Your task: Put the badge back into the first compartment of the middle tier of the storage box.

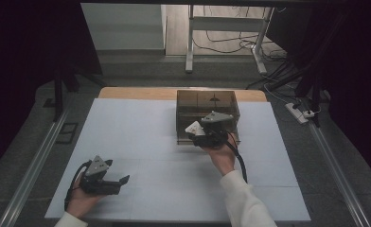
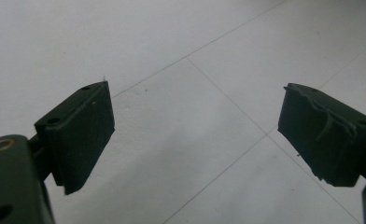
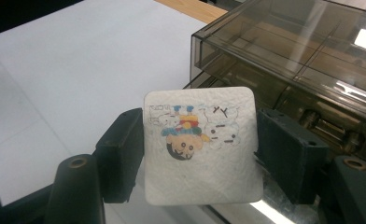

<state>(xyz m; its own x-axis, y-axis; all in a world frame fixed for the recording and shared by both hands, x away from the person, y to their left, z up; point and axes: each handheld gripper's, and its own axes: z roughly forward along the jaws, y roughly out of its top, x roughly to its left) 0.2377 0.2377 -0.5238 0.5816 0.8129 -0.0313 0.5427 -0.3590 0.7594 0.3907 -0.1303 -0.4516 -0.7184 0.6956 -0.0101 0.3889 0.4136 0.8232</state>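
My right gripper (image 3: 200,154) is shut on a white square card (image 3: 202,144) with a small cartoon drawing on it, seen upside down. In the high view the right gripper (image 1: 203,132) holds the card (image 1: 193,127) at the front left of a smoky transparent plastic box (image 1: 207,101) that stands at the far middle of the table. The box (image 3: 302,60) lies just beyond the card in the right gripper view. My left gripper (image 1: 122,182) rests at the near left of the table, jaws wide apart. Between its pads (image 2: 85,135) there is only bare table.
A white sheet covers the table (image 1: 141,137), with a wooden edge (image 1: 136,92) showing at the far side. Metal rails (image 1: 37,165) run along both sides. Beyond the table stand a white frame (image 1: 221,28) and loose cables (image 1: 278,75) on the floor.
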